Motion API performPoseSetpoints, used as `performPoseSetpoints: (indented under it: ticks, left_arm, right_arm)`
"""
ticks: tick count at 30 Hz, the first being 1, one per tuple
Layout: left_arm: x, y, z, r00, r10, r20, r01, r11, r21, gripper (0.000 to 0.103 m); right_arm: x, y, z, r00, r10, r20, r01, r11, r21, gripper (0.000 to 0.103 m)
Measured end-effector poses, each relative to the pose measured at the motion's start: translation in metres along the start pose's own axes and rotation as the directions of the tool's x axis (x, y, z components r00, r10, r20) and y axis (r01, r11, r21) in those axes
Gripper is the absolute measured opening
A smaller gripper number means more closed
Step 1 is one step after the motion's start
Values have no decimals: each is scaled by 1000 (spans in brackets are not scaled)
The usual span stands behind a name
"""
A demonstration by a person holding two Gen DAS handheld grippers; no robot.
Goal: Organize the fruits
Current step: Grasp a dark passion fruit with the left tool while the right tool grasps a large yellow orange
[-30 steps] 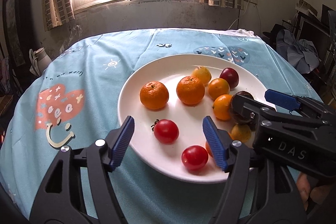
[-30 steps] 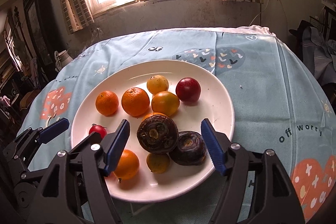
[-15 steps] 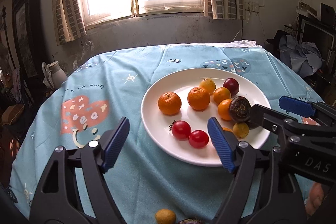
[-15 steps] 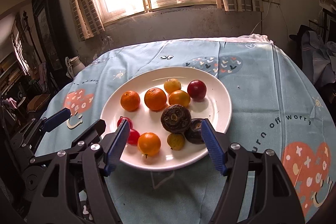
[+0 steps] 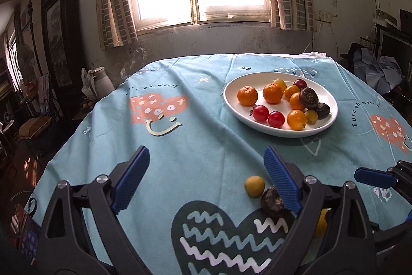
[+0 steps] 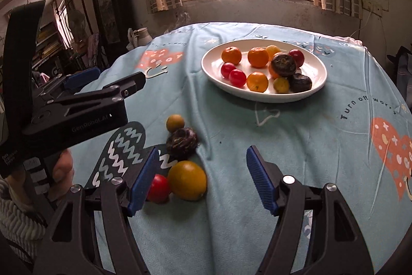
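Beside right claw (image 6: 203,178) (open), loose fruits (image 6: 187,180)

Left gripper (image 5: 206,179) held low and level, pointing forward, blue-padded fingers (image 5: 131,178) spread wide with nothing between them. Also seen from the right wrist view at far left, black body angled forward, gripped from below by a bare hand (image 6: 61,172) with a striped sleeve at the wrist. Right gripper (image 6: 203,179) likewise held low, tilted slightly downward, jaws wide apart and holding nothing; one blue fingertip (image 5: 373,178) visible in the left wrist view at right edge.
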State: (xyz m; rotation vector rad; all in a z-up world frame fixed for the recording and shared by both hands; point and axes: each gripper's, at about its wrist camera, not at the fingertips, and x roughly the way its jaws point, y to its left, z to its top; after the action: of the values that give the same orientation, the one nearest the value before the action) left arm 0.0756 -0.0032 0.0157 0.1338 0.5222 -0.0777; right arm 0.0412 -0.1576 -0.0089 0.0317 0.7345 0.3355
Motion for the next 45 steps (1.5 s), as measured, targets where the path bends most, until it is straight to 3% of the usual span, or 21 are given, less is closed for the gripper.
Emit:
performPoseSetpoints:
  ticks: [4, 11, 13, 16, 19, 22, 26, 31, 38, 41, 45]
  left_arm:
    - [-11, 20, -11, 1000, 1, -4, -1, 999, -52, 98]
    - [-5, 17, -12, 999, -6, -38, 4, 999, -41, 99]
    - [-5, 17, -12, 999, -8, -35, 6, 999, -43, 99]
    - [-5, 19, -11, 999, -1, -38, -1, 999, -53, 101]
    - [-3, 22, -11, 999, -5, -52, 2, 998, -67, 101]
    - [-1, 23, -11, 998, -8, -61, 3, 997, -76, 101]
    - [-1, 23, -12, 998, -20, -65, 15, 997, -75, 101]
    - [0, 22, -13, 997, -19, -71, 14, 997, -70, 101]
    - [5, 18, -15, 995, -32, -93, 27, 998, -56, 101]
    - [7, 15, -17, 994, -36, -105, 32, 999, -41, 101]
    - [11, 5, -20, 984, -102, -145, 100, 995, -20, 101]
  right_arm:
    - [13, 12, -6, 999, -4, -50, 1, 999, -52, 71]
    - [24, -9, -8, 995, -25, -99, 29, 999, 41, 71]
    - [19, -16, -6, 996, -52, -74, 57, 996, 66, 71]
    - [4, -29, -2, 987, -159, -2, 158, 982, 103, 71]
    - [0, -33, -1, 995, -95, 8, 93, 988, 122, 71]
    - [8, -17, -4, 998, -64, -22, 65, 997, 50, 71]
    - [20, -5, -7, 996, -61, -68, 61, 998, -6, 65]
    - [26, -4, -9, 995, -14, -94, 15, 1000, 6, 49]
    - [32, -7, -10, 992, 30, -121, -25, 999, 41, 46]
    - [29, -6, -9, 993, 38, -115, -33, 998, 45, 39]
    - [14, -22, -4, 997, 36, -69, -28, 994, 110, 39]
